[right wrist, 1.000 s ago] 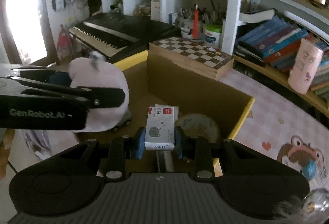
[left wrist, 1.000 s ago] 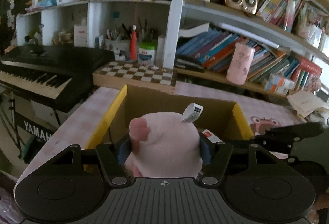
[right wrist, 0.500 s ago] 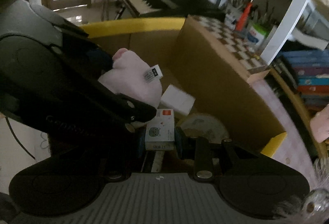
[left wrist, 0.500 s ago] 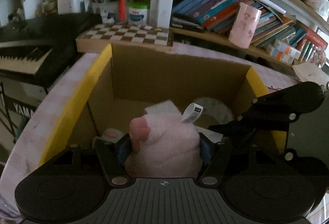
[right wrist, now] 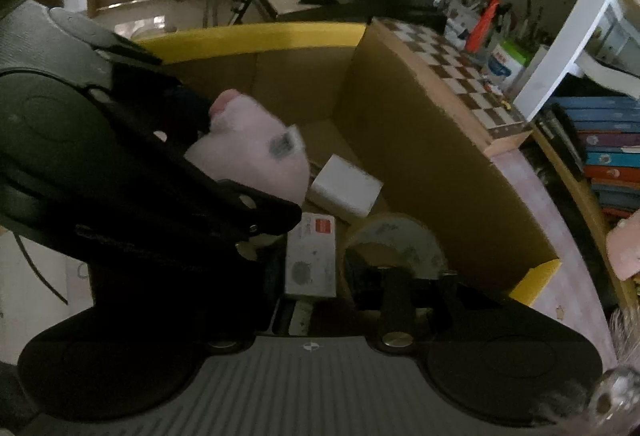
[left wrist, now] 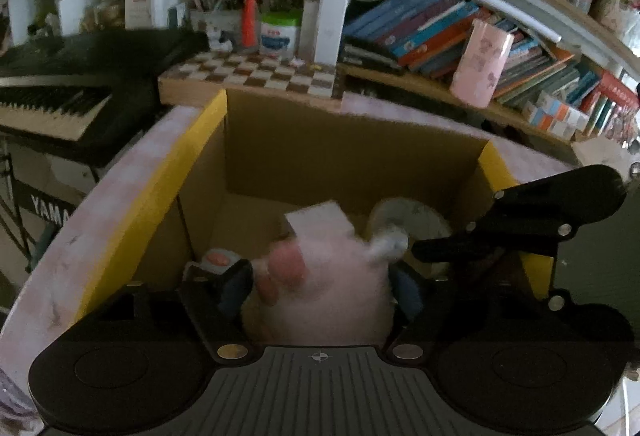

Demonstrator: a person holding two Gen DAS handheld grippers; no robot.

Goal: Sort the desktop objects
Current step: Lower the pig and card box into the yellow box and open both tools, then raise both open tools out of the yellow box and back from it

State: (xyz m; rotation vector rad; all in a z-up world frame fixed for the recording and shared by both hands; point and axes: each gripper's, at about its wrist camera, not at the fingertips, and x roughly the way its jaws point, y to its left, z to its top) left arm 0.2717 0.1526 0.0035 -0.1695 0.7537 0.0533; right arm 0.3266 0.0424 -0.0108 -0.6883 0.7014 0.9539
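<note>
L gripper (left wrist: 320,288) is spreading its jaws w/ soft pink plush toy (left wrist: 324,300) betw. them, inside brown cardboard box (left wrist: 344,152). R gripper (right wrist: 310,272) is loosening around small white carton (right wrist: 310,256), depositing it there.

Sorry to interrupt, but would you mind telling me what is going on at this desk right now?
A person is sorting desk items into a cardboard box with two handheld grippers. The left gripper has a pink plush toy between its fingers, low inside the box; the picture is blurred and the fingers look slightly spread, so I cannot tell if it is released. The right gripper has a small white carton between its fingers, beside a tape roll and a white block already in the box.
</note>
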